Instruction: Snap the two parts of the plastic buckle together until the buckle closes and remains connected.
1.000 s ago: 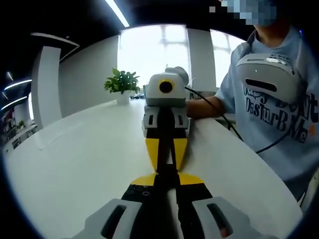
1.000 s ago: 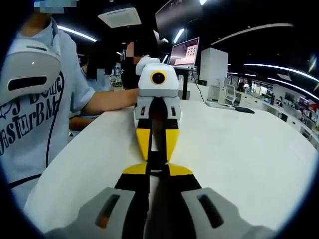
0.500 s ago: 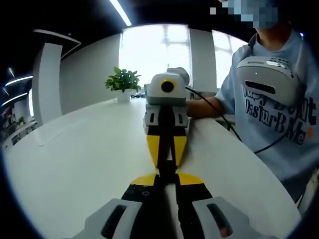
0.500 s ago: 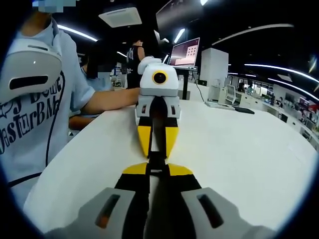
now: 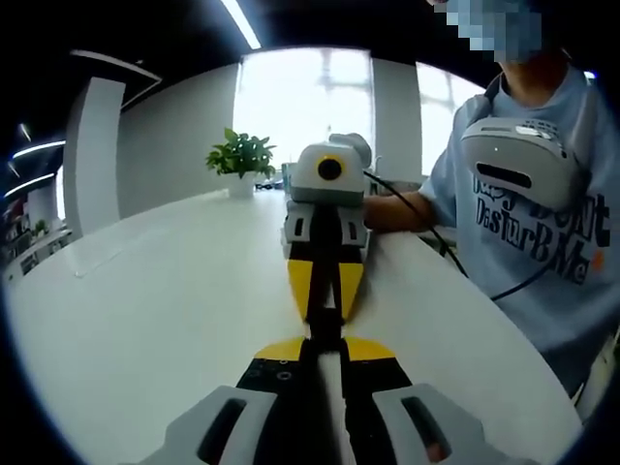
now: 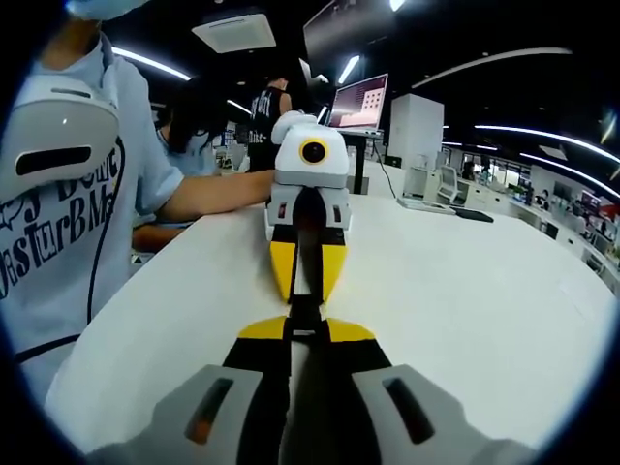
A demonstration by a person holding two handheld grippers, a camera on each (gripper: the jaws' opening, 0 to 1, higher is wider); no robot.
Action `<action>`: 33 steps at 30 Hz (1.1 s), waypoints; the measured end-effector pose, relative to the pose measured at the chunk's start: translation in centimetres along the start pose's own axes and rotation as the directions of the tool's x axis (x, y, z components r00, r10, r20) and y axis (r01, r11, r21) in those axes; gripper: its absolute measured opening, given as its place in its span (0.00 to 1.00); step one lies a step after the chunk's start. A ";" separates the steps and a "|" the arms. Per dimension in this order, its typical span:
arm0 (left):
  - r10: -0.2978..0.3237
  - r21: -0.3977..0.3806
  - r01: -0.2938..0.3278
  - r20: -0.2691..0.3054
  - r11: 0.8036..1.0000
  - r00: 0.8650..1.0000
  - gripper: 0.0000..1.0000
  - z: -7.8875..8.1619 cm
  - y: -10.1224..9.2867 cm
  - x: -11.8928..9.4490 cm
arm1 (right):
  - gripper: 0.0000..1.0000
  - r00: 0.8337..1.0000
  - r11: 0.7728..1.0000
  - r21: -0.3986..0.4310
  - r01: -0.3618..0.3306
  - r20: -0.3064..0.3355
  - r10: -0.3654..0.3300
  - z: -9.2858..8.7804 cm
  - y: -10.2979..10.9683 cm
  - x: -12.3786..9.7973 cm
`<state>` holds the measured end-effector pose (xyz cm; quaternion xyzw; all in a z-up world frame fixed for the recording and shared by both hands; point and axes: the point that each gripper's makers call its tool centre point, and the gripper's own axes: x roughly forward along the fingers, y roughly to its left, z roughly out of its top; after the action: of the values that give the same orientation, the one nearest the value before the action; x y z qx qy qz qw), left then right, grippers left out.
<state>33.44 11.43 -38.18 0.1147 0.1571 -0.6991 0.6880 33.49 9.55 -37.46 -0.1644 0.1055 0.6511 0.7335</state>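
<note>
The black plastic buckle [image 5: 325, 327] hangs just above the white table [image 5: 145, 320], pinched between two grippers that meet tip to tip. My left gripper [image 5: 325, 346] rises from the bottom of the left gripper view, shut on the near end of the buckle. Facing it, my right gripper [image 5: 325, 302] is shut on the far end. In the right gripper view the buckle [image 6: 305, 312] sits between my right gripper [image 6: 305, 331] and the left gripper [image 6: 306, 289]. Its two parts read as one dark strip, and I cannot tell whether they are latched.
A person in a grey printed shirt [image 5: 542, 223] stands at the table's edge with a grey device at the chest. A potted plant [image 5: 242, 160] stands at the far end. Beyond the table in the right gripper view are a monitor [image 6: 360, 102] and other desks.
Both views have drifted slightly. The two grippers stay tip to tip on the buckle, with no visible change in their hold.
</note>
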 end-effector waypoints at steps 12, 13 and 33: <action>0.004 0.003 -0.004 0.007 1.000 1.000 0.11 0.0 0.0 0.1 | 0.13 1.000 1.000 -0.020 0.013 0.001 -0.013 -0.1 0.1 -0.1; 0.004 0.004 -0.004 0.008 1.000 1.000 0.11 0.0 0.0 0.2 | 0.13 1.000 1.000 -0.020 0.012 0.000 -0.012 -0.1 0.1 -0.1; 0.020 -0.001 -0.020 0.017 1.000 1.000 0.11 -0.1 0.3 0.1 | 0.12 1.000 1.000 0.019 0.013 -0.011 -0.013 -0.3 -0.2 -0.5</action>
<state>33.74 11.35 -38.30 0.1101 0.1503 -0.6932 0.6963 33.68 8.94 -37.55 -0.1616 0.1143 0.6443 0.7387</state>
